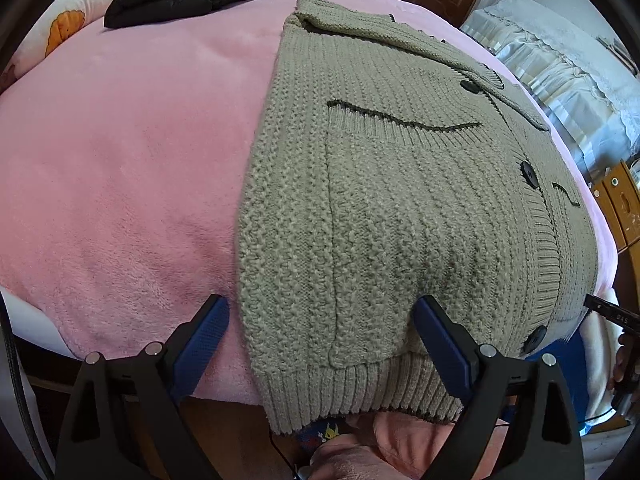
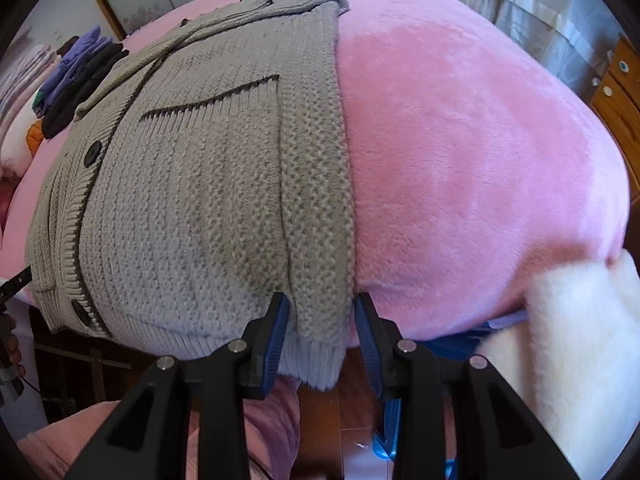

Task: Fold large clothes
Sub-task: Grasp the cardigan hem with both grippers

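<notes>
Pink plush bedcover (image 1: 120, 168) carries your grey knitted cardigan (image 1: 400, 200) (sleeves tucked); left gripper (image 1: 320, 344) and right gripper (image 2: 322, 332) straddle its hem, fingers unclenched, ready to lift.

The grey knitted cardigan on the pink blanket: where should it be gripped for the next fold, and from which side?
Grip the cardigan at the two corners of its ribbed hem, coming from the near bed edge. The hem overhangs that edge, so a finger can probably slip under it.
</notes>
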Motion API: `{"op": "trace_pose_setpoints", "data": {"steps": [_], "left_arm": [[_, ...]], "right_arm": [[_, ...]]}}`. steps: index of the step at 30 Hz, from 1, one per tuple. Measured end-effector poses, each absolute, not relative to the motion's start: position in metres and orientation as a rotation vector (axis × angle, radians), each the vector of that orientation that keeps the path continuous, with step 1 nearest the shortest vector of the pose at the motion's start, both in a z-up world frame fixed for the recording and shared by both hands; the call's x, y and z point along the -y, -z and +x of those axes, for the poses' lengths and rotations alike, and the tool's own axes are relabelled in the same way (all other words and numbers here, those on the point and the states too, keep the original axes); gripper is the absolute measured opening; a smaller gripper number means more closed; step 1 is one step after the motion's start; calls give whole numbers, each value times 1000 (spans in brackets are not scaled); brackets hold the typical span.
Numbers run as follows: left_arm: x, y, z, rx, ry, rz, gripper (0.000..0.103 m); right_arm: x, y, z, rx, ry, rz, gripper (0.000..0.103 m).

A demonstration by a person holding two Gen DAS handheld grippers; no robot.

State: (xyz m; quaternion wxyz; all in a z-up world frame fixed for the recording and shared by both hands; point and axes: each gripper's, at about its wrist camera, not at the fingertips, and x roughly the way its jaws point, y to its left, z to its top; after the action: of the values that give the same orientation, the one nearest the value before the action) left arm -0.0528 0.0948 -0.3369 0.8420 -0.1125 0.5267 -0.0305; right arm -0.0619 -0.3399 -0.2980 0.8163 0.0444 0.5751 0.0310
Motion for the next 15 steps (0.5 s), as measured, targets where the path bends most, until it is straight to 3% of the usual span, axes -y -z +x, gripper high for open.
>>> {"op": "trace_pose_setpoints", "data": {"steps": [11,13,15], "left_arm": [[-107,346,-56,-1165,85,-298,93],[-105,347,-54,-1174,86,-286,93],[-102,347,-52,-1181,85,-276,85]], "right_arm": [[346,306,-57,-1220,-147,142,37],[346,306,-57,-1226,-162,135,31],[347,305,-56,-1235,-188,143,23]]}}
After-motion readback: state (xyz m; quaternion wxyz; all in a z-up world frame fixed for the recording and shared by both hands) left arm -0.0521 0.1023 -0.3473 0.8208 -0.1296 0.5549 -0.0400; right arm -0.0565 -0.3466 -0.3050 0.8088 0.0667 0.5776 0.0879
